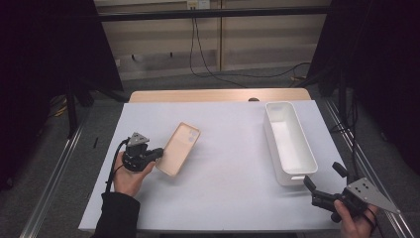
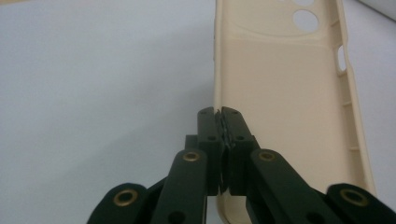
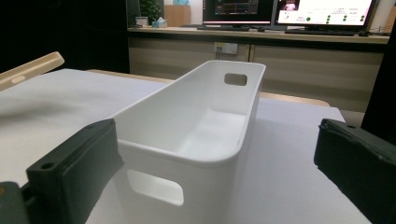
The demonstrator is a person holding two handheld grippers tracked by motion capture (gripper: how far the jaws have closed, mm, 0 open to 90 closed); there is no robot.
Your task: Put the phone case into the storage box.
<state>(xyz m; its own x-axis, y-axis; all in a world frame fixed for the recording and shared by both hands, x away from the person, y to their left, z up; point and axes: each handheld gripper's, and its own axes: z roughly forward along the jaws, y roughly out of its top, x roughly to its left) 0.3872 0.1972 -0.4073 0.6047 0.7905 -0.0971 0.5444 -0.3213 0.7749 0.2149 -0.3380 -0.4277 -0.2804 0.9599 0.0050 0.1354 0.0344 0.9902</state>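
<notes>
A beige phone case hangs tilted above the white table cover, left of centre. My left gripper is shut on the case's near edge; in the left gripper view the two black jaws pinch the thin side wall of the case, whose hollow inside faces the camera. A long white bin stands empty on the right side of the table. My right gripper rests open near the bin's near end, at the table's front right corner. In the right gripper view the wide-spread jaws frame the bin, and the case's tip shows at far left.
A white sheet covers the table; a wooden edge shows at the far side. Metal rails run along both sides of the table. Cables hang on the floor behind. Monitors stand on a desk far off.
</notes>
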